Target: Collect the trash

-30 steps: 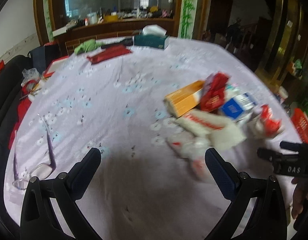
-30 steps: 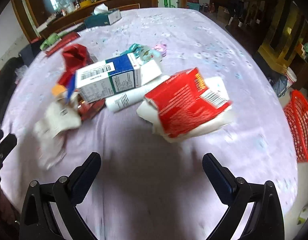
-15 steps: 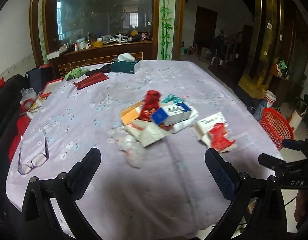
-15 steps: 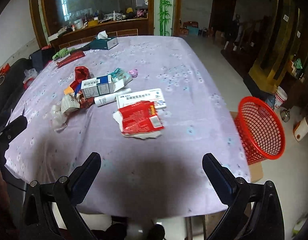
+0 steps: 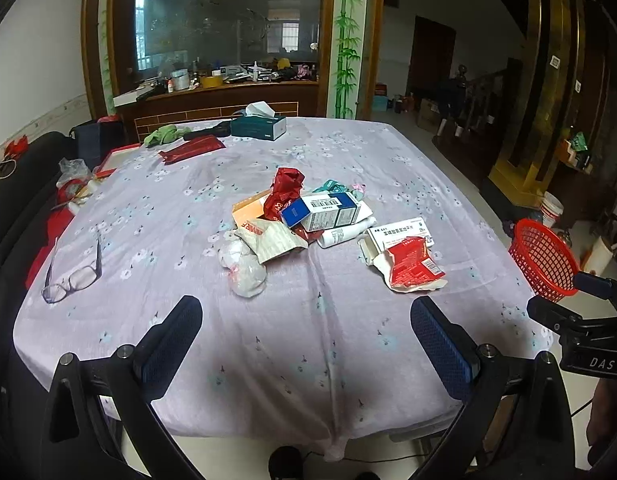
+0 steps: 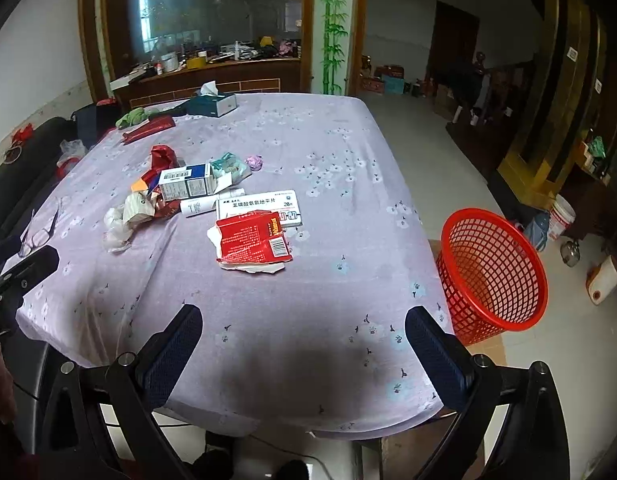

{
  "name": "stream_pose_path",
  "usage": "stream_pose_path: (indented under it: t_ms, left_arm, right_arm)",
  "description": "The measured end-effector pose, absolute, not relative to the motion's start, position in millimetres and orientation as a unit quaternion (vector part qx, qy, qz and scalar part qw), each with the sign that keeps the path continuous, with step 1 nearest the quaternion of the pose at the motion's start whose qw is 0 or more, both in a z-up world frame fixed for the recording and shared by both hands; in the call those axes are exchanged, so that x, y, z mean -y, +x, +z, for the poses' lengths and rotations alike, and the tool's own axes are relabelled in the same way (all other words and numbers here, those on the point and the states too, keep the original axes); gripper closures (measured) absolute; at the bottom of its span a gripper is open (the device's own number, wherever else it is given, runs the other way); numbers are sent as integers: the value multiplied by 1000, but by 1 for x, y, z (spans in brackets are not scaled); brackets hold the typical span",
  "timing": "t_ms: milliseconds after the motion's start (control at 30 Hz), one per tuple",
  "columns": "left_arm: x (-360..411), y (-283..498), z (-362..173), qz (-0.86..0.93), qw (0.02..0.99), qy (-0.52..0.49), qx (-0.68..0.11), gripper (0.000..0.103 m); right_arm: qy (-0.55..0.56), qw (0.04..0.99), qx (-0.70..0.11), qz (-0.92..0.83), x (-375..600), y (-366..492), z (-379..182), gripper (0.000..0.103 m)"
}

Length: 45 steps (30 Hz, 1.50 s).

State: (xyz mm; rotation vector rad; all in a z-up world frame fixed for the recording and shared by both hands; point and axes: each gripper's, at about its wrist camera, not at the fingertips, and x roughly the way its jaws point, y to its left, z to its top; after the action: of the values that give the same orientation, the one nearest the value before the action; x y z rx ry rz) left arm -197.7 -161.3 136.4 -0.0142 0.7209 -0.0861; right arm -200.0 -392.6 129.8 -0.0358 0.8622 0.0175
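Observation:
Trash lies in a heap mid-table: a blue-and-white carton (image 5: 324,210) (image 6: 186,184), a crumpled red wrapper (image 5: 283,192), an orange box (image 5: 248,210), a white tube (image 5: 344,234) and clear plastic (image 5: 244,268). A torn red packet (image 5: 410,266) (image 6: 254,240) lies nearest, beside a flat white medicine box (image 6: 258,206). A red mesh basket (image 6: 492,270) (image 5: 542,260) stands on the floor off the table's right edge. My left gripper (image 5: 306,332) and right gripper (image 6: 302,338) hang open and empty above the table's near edge, well short of the trash.
The table wears a lilac flowered cloth (image 6: 328,160). Spectacles (image 5: 74,276) rest at the left edge. A teal tissue box (image 5: 258,126), a red pouch (image 5: 190,150) and a green cloth (image 5: 164,136) sit at the far end. A black chair (image 5: 16,184) stands left; buckets (image 6: 560,216) are on the floor right.
Both grippers have pulled back and up from close over the trash heap to the table's near edge, so the whole table and the red basket are in view. Both stayed open.

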Motion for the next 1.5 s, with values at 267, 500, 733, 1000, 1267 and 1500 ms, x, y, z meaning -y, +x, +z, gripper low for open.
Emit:
stream_pose_path:
  t_ms: [267,500,733,1000,1267,1500]
  left_arm:
    - [174,-209,144,-37,939,-3,-343,0]
    - [176,-211,147,-32,940,-1,-340,0]
    - [176,-212,147,-34,939,-1,-342,0]
    - [176,-208,147,-40,936,-4,-349,0]
    - [169,-200,141,-39,933,-11,-357,0]
    - [154,-189,132,-27,927,-22,-374,0]
  right_arm:
    - [-23,914,-404,23,398,-207,136,1]
    - [-21,916,-399,29,400,-205,139,1]
    - [-20,916,-401,29,399,-205,138,1]
    - [-19,912,-409,26,396,-202,135,1]
    - [-19,908,-417,29,389,-197,131,1]
    - [10,895,-443,46,386,-183,118,5]
